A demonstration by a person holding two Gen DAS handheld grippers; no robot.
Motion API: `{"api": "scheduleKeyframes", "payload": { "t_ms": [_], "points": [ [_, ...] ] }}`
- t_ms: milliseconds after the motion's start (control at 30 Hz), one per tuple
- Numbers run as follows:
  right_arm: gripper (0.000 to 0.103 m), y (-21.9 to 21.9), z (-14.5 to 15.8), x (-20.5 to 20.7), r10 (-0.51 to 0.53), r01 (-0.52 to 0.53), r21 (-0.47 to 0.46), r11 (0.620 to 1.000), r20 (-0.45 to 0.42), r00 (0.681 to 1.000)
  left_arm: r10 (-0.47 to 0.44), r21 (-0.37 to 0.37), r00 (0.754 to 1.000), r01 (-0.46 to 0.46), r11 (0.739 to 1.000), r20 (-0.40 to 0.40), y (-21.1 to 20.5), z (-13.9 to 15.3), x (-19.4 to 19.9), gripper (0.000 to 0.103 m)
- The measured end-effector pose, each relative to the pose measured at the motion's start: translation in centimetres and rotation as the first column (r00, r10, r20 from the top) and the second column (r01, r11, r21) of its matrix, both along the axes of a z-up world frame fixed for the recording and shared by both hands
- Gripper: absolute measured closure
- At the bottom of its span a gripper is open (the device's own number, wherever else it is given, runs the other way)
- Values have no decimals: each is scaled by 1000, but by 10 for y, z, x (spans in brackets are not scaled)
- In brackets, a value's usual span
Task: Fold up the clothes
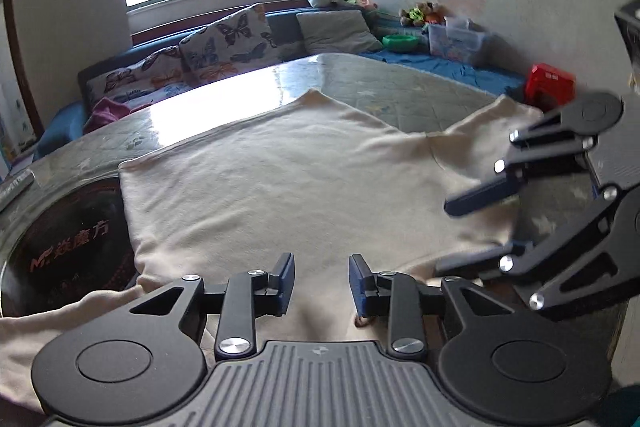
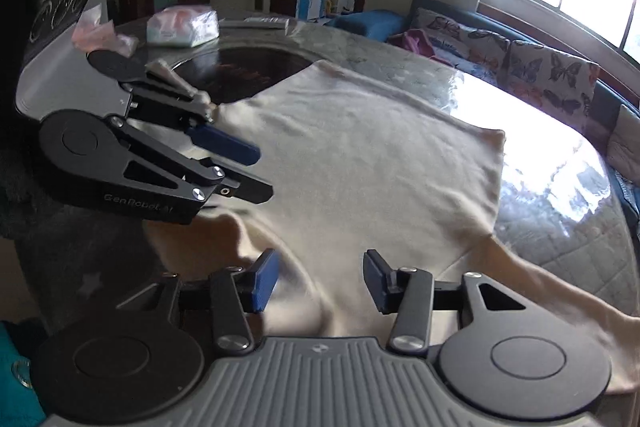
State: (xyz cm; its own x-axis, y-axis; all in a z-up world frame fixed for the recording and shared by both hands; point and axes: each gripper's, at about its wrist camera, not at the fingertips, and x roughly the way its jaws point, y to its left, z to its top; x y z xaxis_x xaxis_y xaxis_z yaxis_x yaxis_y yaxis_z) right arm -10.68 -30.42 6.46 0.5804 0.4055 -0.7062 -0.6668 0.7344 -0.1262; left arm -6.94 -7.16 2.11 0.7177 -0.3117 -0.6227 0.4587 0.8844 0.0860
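With both your left gripper and right gripper spread wide and empty above the near hem of the cream shirt lying flat mid-frame on the glass table, lower together, pinching only one layer.

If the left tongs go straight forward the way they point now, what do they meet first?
Most likely the cream garment: the open left tongs point low across it, over the table. The right tongs stand off to the side, seemingly outside that line, though depth is unclear.
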Motion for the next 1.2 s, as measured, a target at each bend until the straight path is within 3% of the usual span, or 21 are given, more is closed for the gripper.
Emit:
{"api": "scheduleKeyframes", "payload": {
  "t_ms": [133,400,600,767,933,1033,1100,1200],
  "points": [
    [60,-1,8,-5,5,-5,26,1000,23,1000,-19,36,1000,19,999,24,-2,-3,-9,70],
    [62,-10,0,-8,-20,20,60,998,-9,1000,-13,-17,1000,13,1000,20,-8,9,2,69],
    [63,-57,20,0,-206,204,158,966,-2,979,-8,-58,1000,9,998,17,-13,18,11,69],
    [63,-127,18,19,-473,465,136,875,34,880,-30,-88,1000,30,996,7,-27,21,18,69],
    [63,-191,3,36,-685,678,123,724,14,729,-82,-110,996,79,991,-22,-54,15,22,69],
    [63,-228,-8,41,-776,772,149,618,-42,630,-110,-111,993,105,988,-35,-67,11,23,69],
    [63,-244,-15,44,-804,801,173,573,-69,591,-125,-110,991,120,987,-42,-74,9,22,69],
    [63,-252,-19,48,-813,809,196,554,-80,576,-146,-106,988,140,985,-49,-81,6,22,69]
  ]
}}
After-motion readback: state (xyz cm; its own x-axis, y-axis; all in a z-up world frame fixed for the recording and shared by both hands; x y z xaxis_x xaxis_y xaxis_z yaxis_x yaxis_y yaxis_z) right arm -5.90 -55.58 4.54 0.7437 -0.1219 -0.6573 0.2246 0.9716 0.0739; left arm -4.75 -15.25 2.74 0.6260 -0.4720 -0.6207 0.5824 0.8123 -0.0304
